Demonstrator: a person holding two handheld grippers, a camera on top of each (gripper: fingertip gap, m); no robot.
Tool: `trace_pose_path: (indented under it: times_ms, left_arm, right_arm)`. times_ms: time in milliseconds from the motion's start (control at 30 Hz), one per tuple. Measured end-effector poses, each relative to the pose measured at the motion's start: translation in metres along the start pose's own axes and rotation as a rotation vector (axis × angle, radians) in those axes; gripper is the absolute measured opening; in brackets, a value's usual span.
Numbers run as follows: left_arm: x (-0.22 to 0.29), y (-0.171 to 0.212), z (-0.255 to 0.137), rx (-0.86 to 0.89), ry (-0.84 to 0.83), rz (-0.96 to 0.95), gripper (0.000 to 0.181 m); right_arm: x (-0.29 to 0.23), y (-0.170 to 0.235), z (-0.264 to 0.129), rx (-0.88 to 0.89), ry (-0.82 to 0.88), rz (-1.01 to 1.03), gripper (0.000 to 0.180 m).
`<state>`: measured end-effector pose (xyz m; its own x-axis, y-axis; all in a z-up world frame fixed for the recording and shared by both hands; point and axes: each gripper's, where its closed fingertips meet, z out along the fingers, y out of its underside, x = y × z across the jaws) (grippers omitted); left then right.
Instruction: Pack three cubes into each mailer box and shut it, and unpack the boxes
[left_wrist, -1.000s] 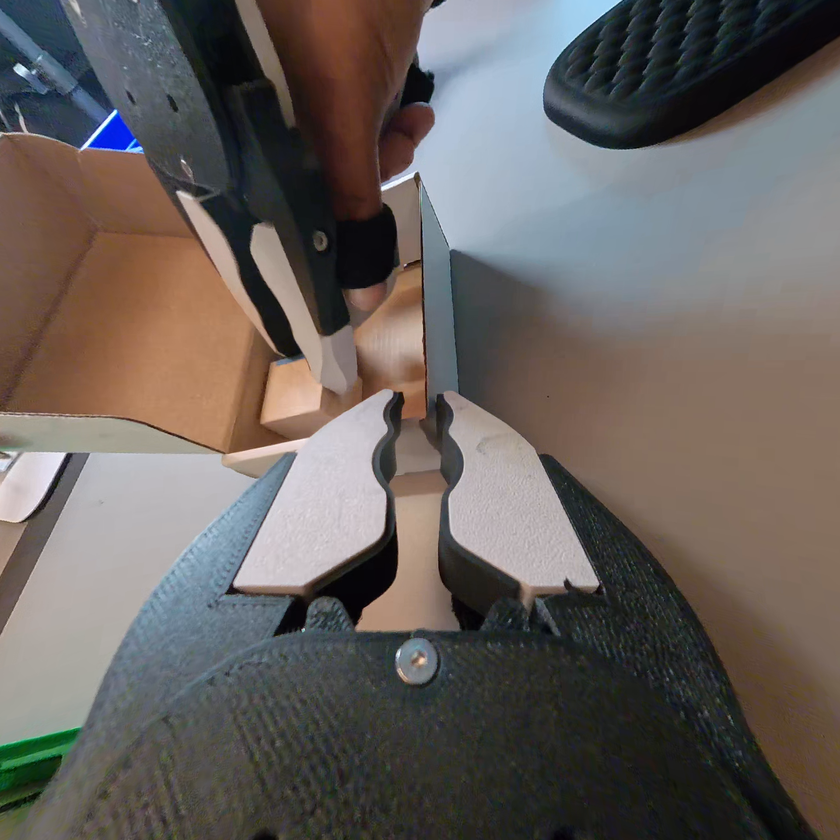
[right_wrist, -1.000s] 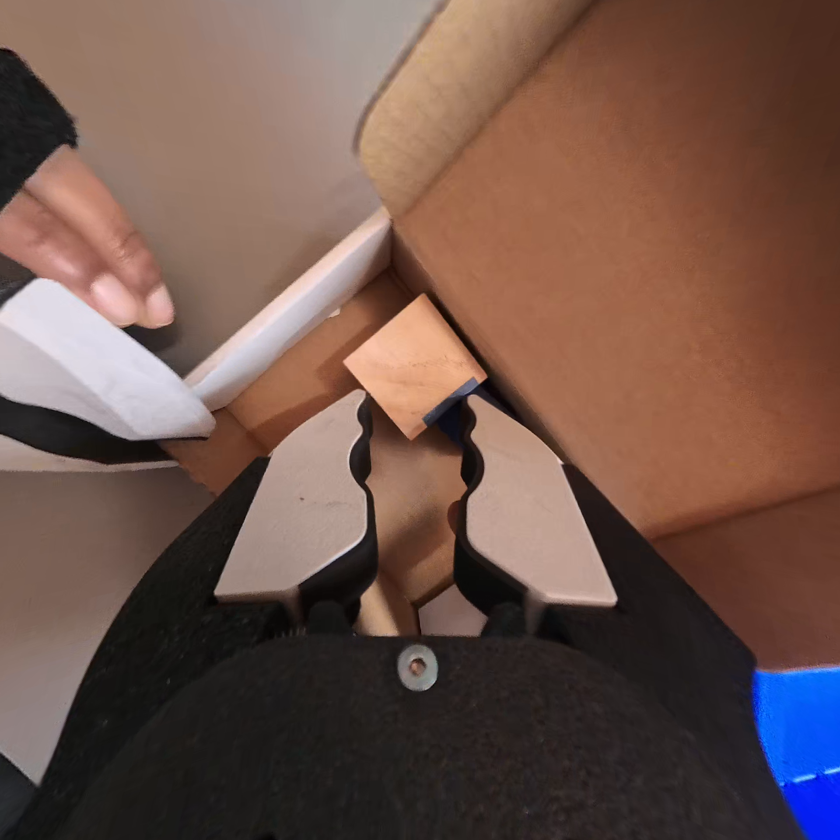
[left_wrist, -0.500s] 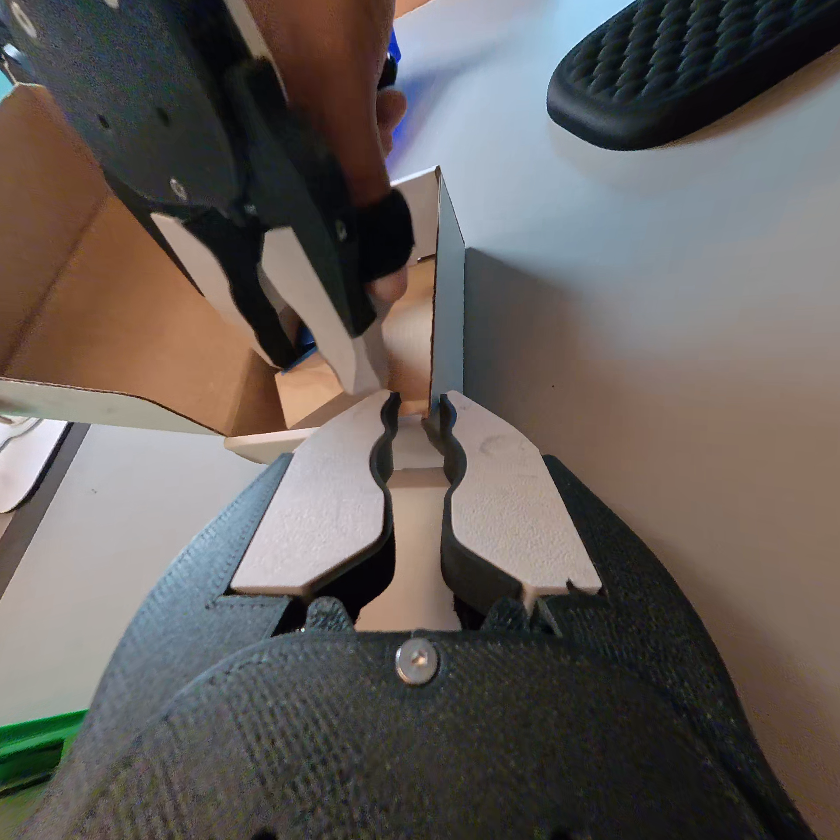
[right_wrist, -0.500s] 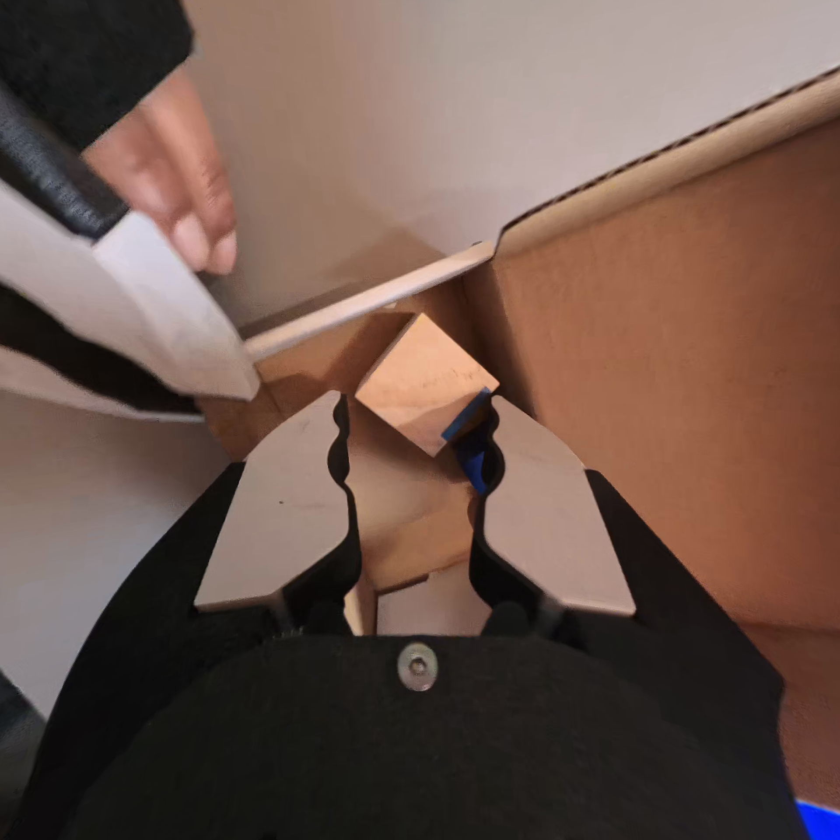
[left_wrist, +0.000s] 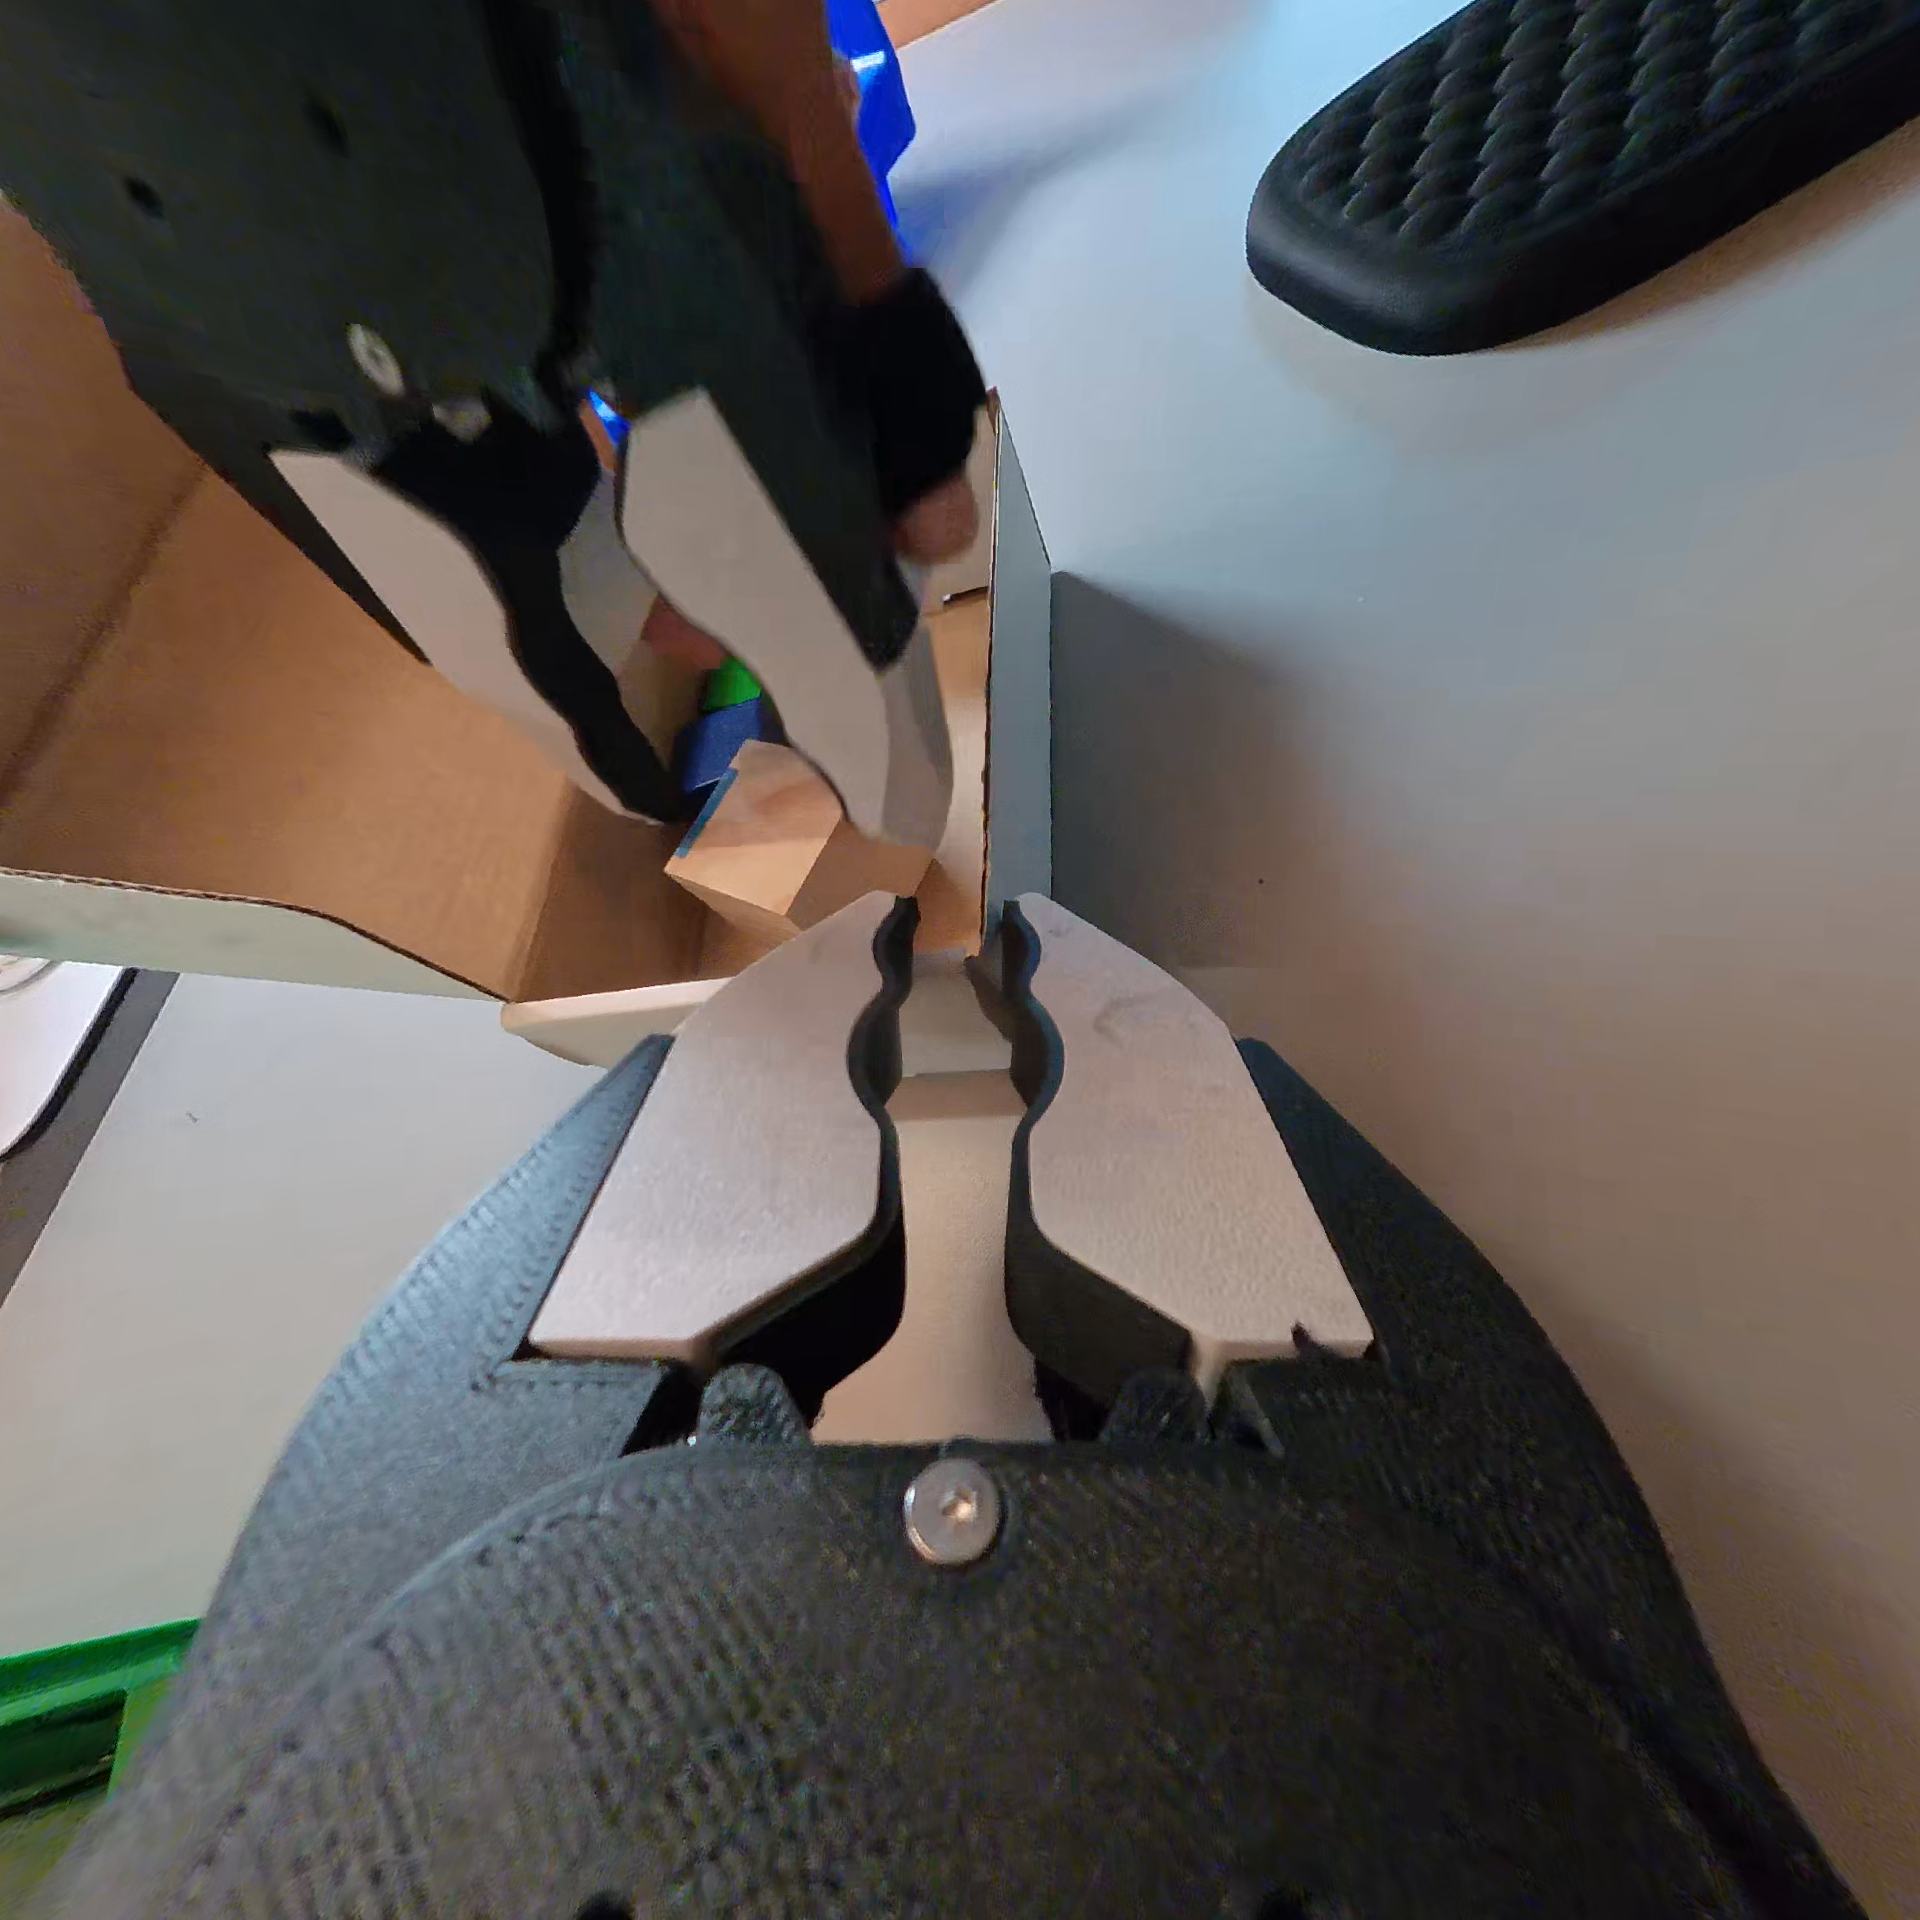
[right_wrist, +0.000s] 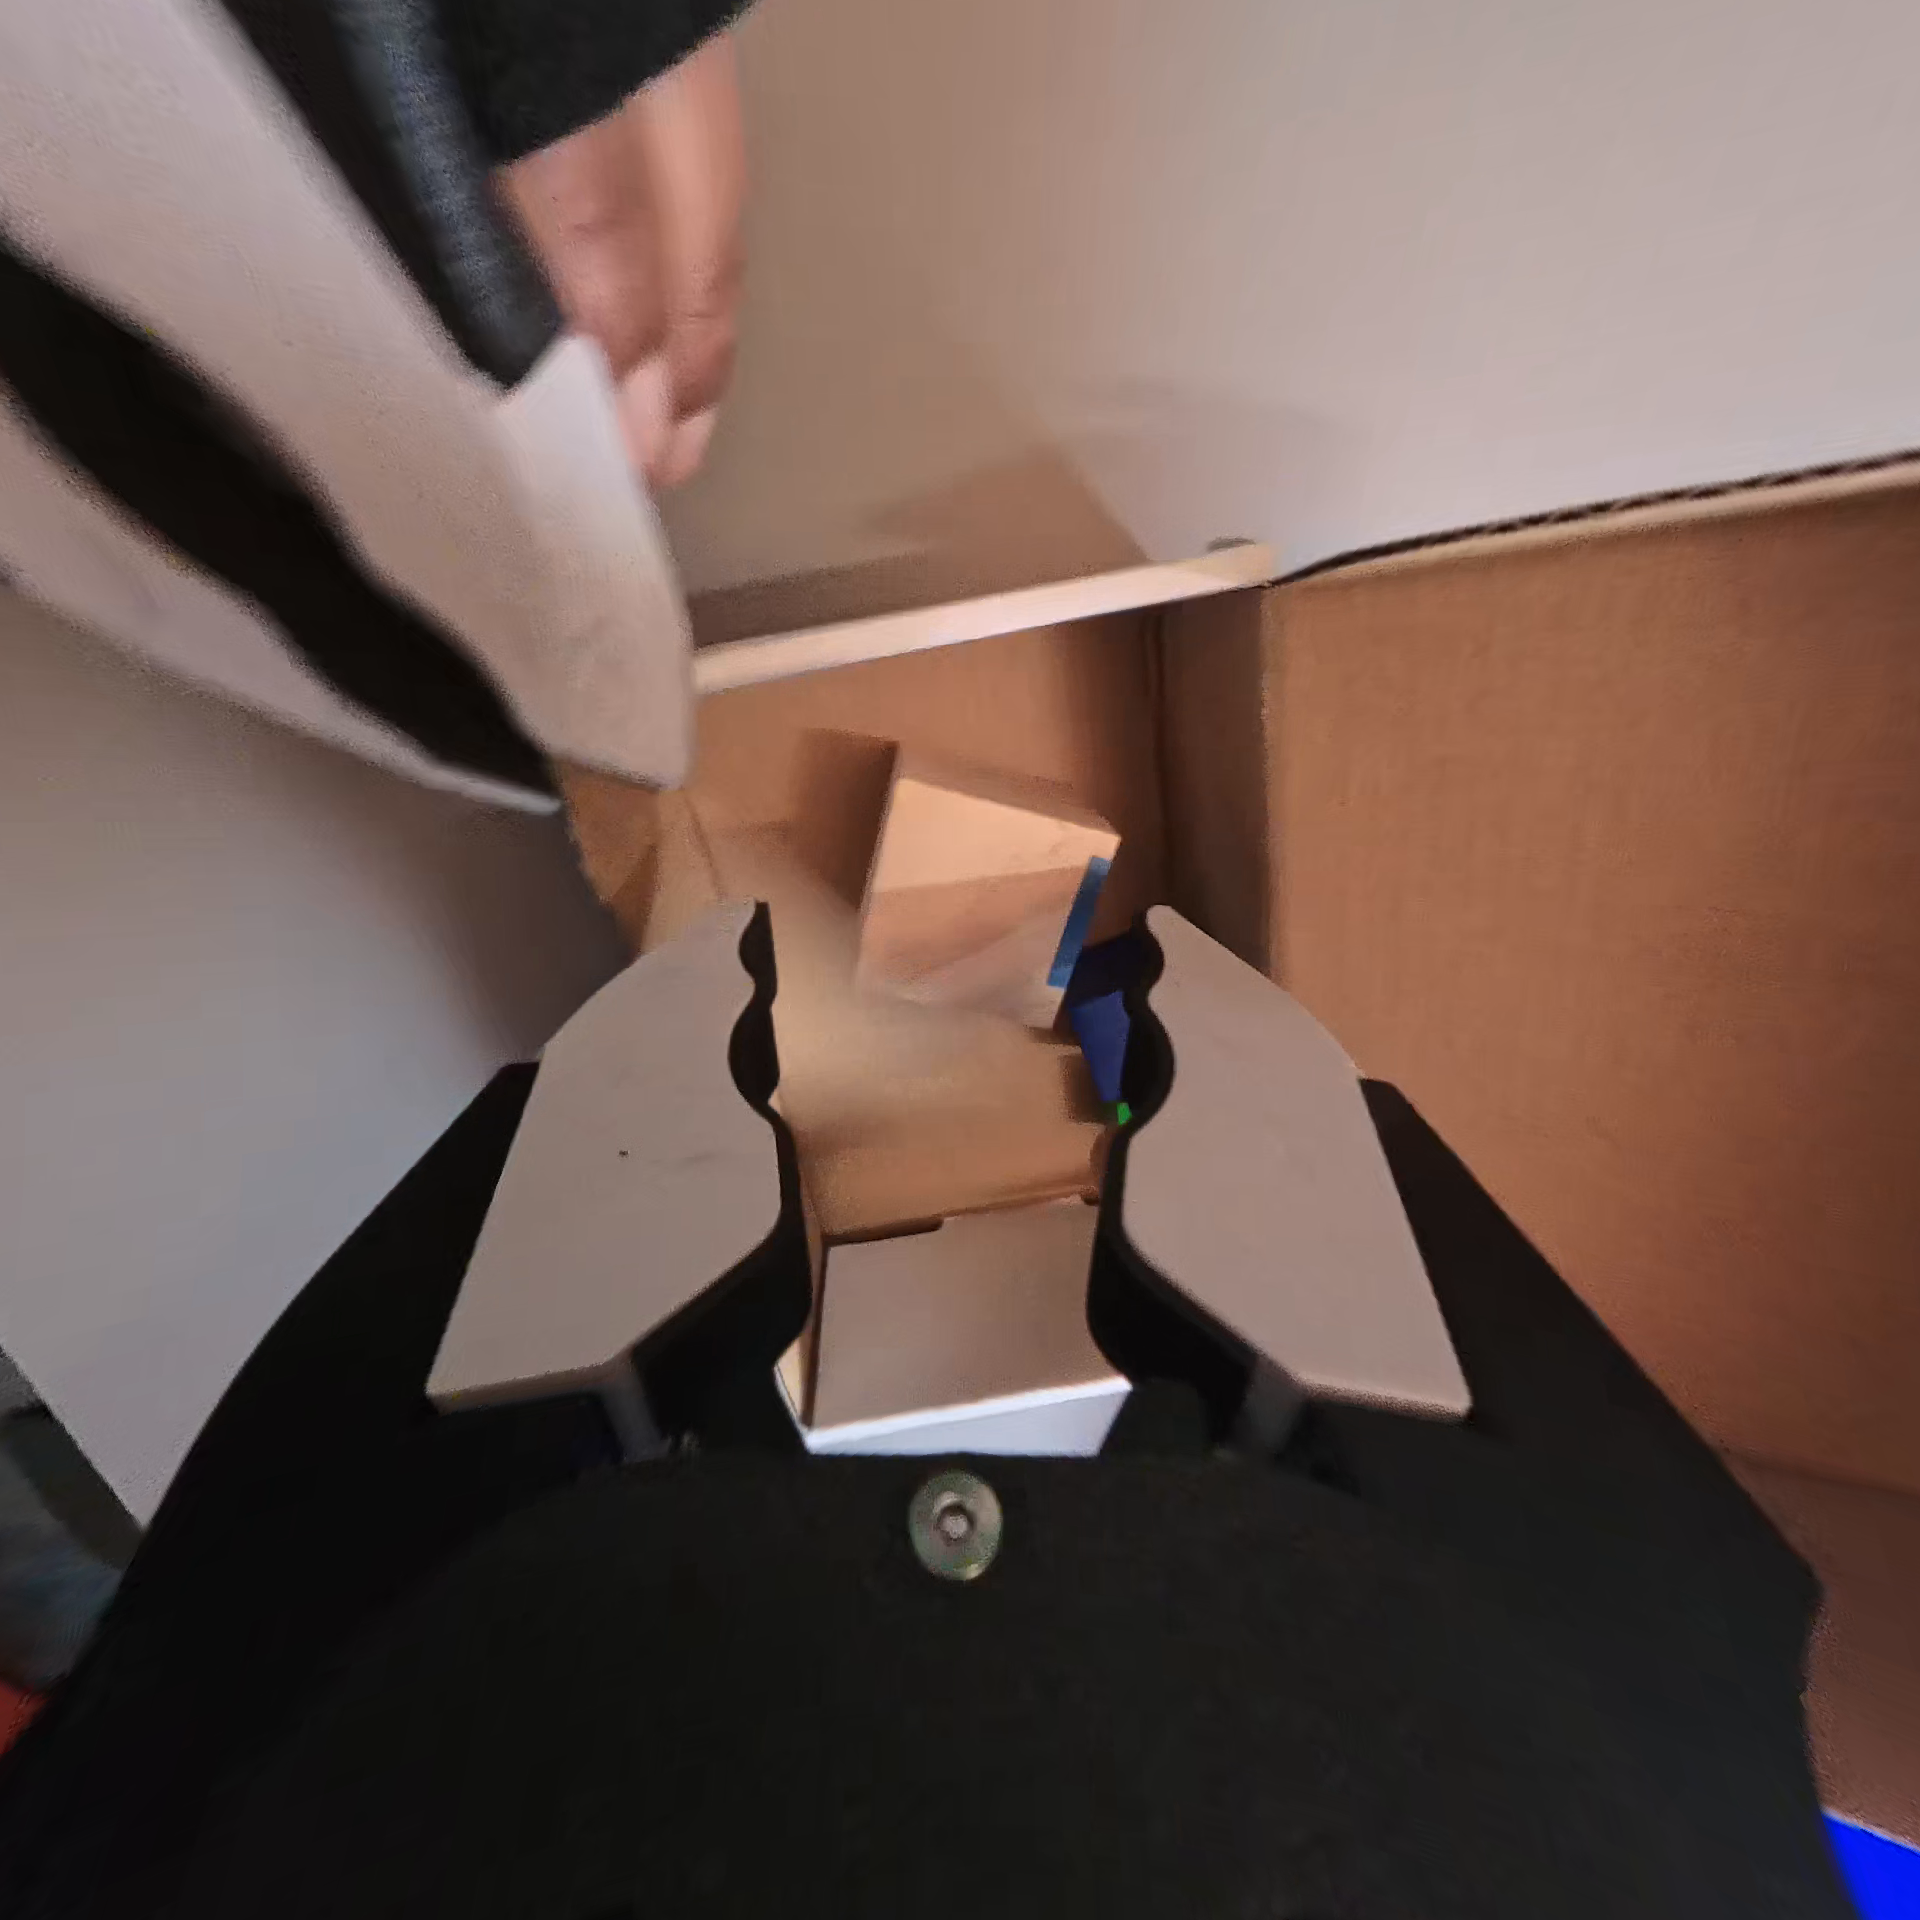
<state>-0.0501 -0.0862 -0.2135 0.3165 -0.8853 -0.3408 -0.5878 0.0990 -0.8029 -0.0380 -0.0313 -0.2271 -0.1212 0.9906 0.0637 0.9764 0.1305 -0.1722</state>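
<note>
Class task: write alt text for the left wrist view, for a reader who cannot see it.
The left gripper is shut on the corner wall of an open cardboard mailer box. The right gripper reaches down into the box, jaws open, over a wooden cube. A black textured pad lies on the white table behind.

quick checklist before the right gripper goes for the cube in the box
1. Left gripper pinching the mailer box at its side wall: ok.
2. Right gripper open: ok.
3. Wooden cube lies between the right fingers' line: ok.
4. Right fingertips level with the cube: not ok, they sit short of it.
5. Count of cubes inside: cannot tell, the gripper hides part of the floor.
</note>
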Motion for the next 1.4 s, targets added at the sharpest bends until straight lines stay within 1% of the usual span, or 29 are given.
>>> trace_pose_path:
  times_ms: [33, 100, 167, 233, 300, 400, 467, 567, 667, 800, 933, 1033, 1233, 1400]
  left_arm:
    - [0.0, 0.0, 0.0, 0.0, 0.001, -0.002, 0.016]
    - [0.0, 0.0, 0.0, 0.0, 0.002, -0.007, 0.016]
    - [0.0, 0.0, 0.0, 0.0, 0.002, -0.013, 0.016]
    - [0.0, 0.0, -0.001, 0.008, 0.008, -0.019, 0.019]
    - [-0.002, -0.004, -0.003, 0.033, 0.013, -0.038, 0.026]
    - [-0.007, -0.013, -0.009, 0.088, 0.011, -0.085, 0.033]
    - [-0.013, -0.019, -0.013, 0.125, -0.008, -0.123, 0.039]
    - [-0.022, -0.026, -0.019, 0.17, -0.048, -0.173, 0.045]
    - [-0.03, -0.032, -0.023, 0.201, -0.092, -0.216, 0.051]
    - [-0.037, -0.037, -0.028, 0.224, -0.143, -0.254, 0.058]
    - [-0.039, -0.039, -0.03, 0.236, -0.171, -0.274, 0.061]
    - [-0.041, -0.038, -0.031, 0.236, -0.186, -0.281, 0.062]
    - [-0.045, -0.031, -0.036, 0.237, -0.222, -0.334, 0.061]
    - [-0.048, -0.017, -0.042, 0.219, -0.264, -0.363, 0.06]
  right_arm:
    - [0.002, 0.001, 0.005, -0.032, 0.018, 0.047, 0.064]
    - [0.005, -0.001, 0.015, -0.046, 0.026, 0.123, 0.046]
    - [0.006, -0.001, 0.016, -0.046, 0.011, 0.1, 0.045]
    - [0.01, -0.004, 0.008, -0.013, 0.026, 0.054, 0.045]
    - [0.014, -0.008, -0.012, 0.05, 0.034, 0.017, 0.045]
    - [0.026, -0.007, -0.059, 0.138, 0.064, 0.006, 0.045]
    - [0.039, 0.001, -0.094, 0.177, 0.099, 0.016, 0.045]
    - [0.067, 0.026, -0.138, 0.178, 0.186, 0.038, 0.045]
    - [0.09, 0.056, -0.165, 0.166, 0.229, 0.073, 0.045]
    - [0.118, 0.097, -0.177, 0.128, 0.267, 0.124, 0.045]
    - [0.149, 0.139, -0.172, 0.064, 0.291, 0.156, 0.045]
    - [0.176, 0.168, -0.155, 0.014, 0.293, 0.175, 0.045]
    - [0.22, 0.208, -0.088, -0.037, 0.24, 0.205, 0.045]
    - [0.225, 0.229, -0.037, -0.093, 0.151, 0.181, 0.045]
